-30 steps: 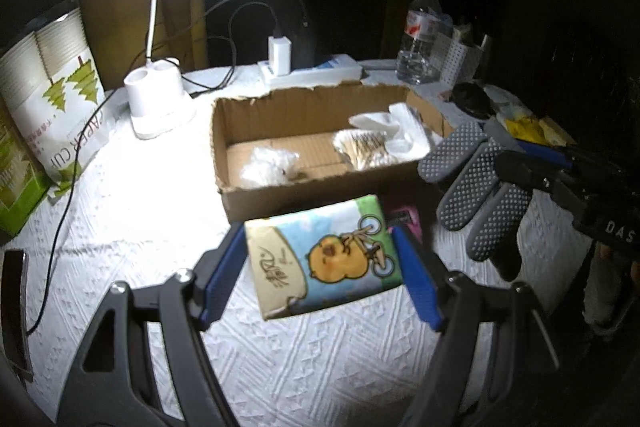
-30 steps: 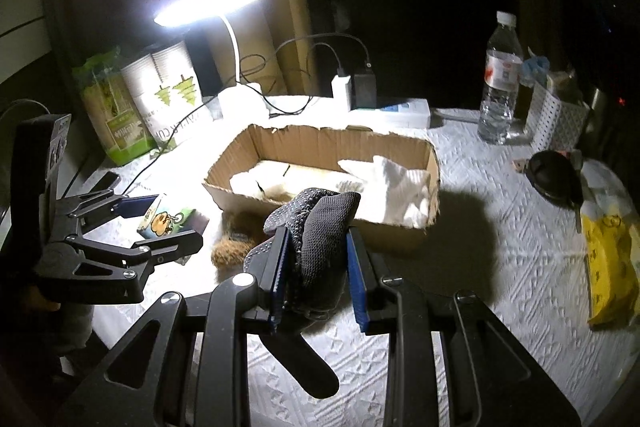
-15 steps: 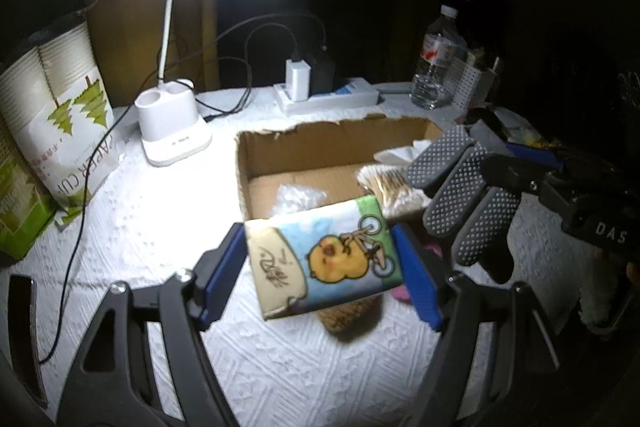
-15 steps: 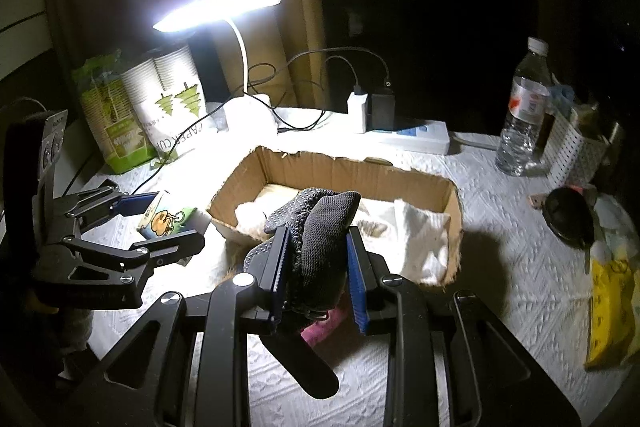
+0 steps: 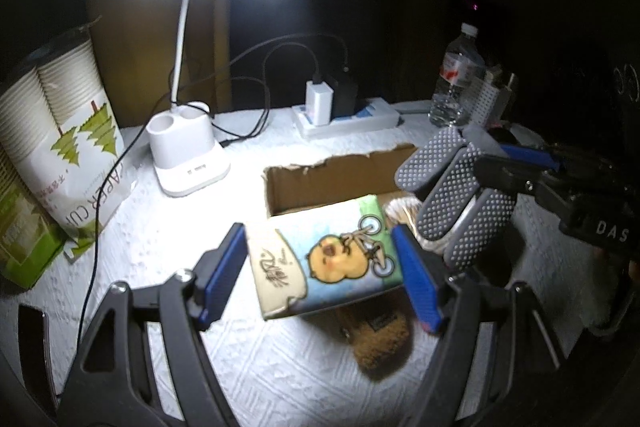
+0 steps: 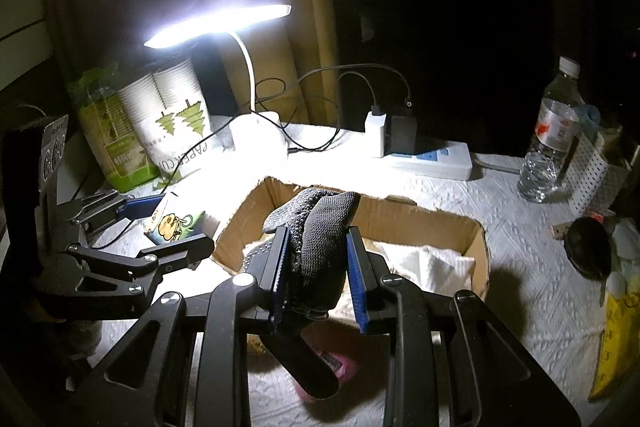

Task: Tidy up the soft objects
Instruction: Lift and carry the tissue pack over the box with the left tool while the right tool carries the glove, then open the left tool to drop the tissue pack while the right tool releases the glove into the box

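My left gripper (image 5: 320, 267) is shut on a tissue pack (image 5: 324, 255) printed with a yellow cartoon chick on a bicycle, held above the white tablecloth just in front of the cardboard box (image 5: 320, 183). It also shows in the right wrist view (image 6: 172, 225). My right gripper (image 6: 318, 267) is shut on a grey dotted glove (image 6: 320, 239), held over the near edge of the box (image 6: 472, 231). The glove's fingers (image 5: 452, 195) hang to the right in the left wrist view. White cloth (image 6: 436, 267) lies inside the box.
A lit desk lamp (image 5: 188, 151) stands behind the box, with a power strip (image 5: 348, 115), cables and a water bottle (image 6: 552, 135). A paper-cup pack (image 5: 64, 143) stands at left. A brown fuzzy item (image 5: 384, 339) and a pink item (image 6: 340, 351) lie below the grippers.
Both grippers have risen and moved toward the box with their loads. The brown fuzzy item and the pink item have come into view beneath them.
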### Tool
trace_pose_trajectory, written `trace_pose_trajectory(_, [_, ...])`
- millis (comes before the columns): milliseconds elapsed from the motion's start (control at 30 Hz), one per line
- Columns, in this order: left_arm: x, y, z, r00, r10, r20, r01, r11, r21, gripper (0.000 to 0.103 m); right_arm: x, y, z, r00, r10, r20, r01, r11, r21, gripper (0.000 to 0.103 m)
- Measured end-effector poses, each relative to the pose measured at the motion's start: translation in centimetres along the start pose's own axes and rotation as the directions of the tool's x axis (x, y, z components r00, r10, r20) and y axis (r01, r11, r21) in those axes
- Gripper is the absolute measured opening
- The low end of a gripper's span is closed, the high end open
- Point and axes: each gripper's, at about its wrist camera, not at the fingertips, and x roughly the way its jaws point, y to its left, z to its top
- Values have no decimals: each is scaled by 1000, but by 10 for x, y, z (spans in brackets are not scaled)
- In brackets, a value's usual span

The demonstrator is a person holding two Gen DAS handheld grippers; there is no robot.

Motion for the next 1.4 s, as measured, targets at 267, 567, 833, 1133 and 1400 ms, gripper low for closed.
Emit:
trace_pose_trajectory(267, [15, 9, 13, 1000, -17, 9, 17, 1000, -17, 74, 21, -6, 17, 1000, -1, -1, 1, 1000, 6, 29])
trace_pose_trajectory(567, [35, 17, 20, 999, -43, -16, 42, 999, -34, 74, 43, -10, 30, 1000, 3, 3, -3, 1000, 8, 29])
trace_pose_trajectory(833, [53, 26, 19, 997, -62, -42, 58, 996, -70, 74, 66, -15, 28, 999, -23, -22, 24, 1000, 15, 29])
trace_pose_trajectory(1133, [65, 27, 17, 996, -52, -69, 46, 996, -79, 74, 96, -18, 0, 989, -38, -142, 41, 999, 16, 29])
trace_pose_trajectory(1400, [73, 26, 16, 996, -51, -77, 44, 995, -86, 74, 122, -13, -27, 971, -48, -234, 45, 999, -19, 29])
